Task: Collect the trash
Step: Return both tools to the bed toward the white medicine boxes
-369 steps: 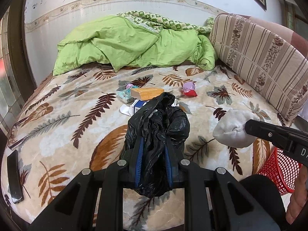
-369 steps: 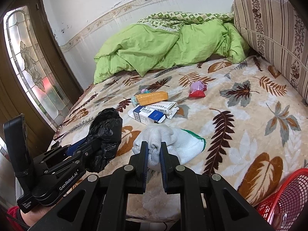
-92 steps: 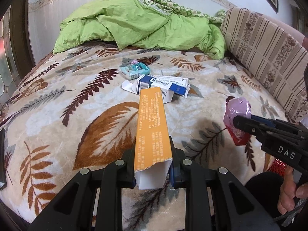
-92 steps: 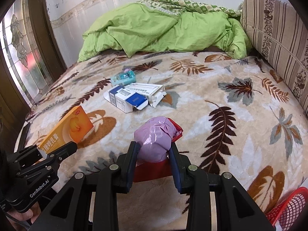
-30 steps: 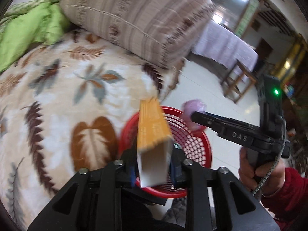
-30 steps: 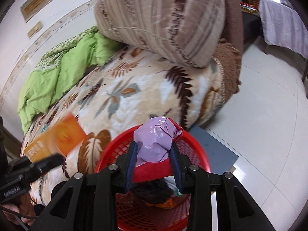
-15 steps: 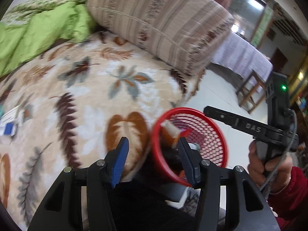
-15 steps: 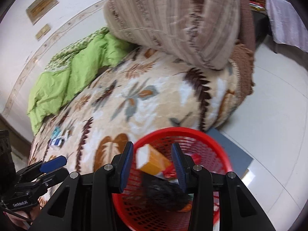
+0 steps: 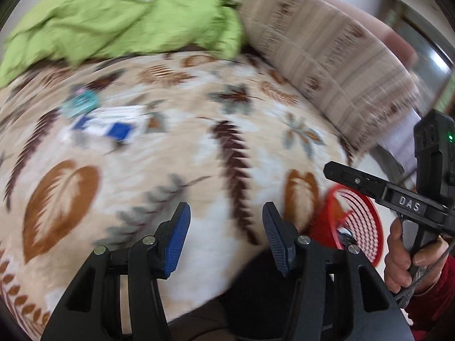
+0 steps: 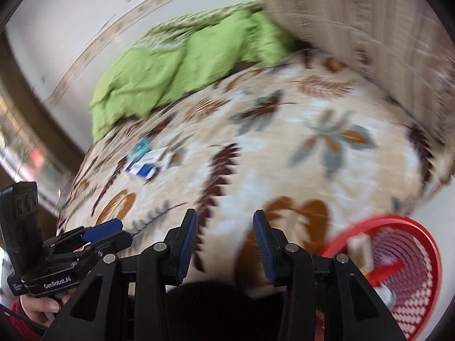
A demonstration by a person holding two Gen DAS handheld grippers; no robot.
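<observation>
- The bed, under a leaf-patterned blanket, filled both views and served as the landmark; its near edge ran just in front of both grippers, with bare floor beyond its right corner.
- The red basket stood on the floor against the bed's near right corner, with some trash already inside, though blur hid what.
- A green quilt was bunched at the bed's far end and a striped cushion lined its right side, so the middle of the bed lay open for reaching.
- The remaining trash, a blue-and-white box and a small teal packet just beyond it, sat left of the bed's middle, well apart from the basket.
- The left gripper and right gripper both hung over the bed's near edge, jaws apart and empty.
- By my reading, this was the step between a drop at the basket and the next pick; the next move called for reaching across the bed to the box and packet.
</observation>
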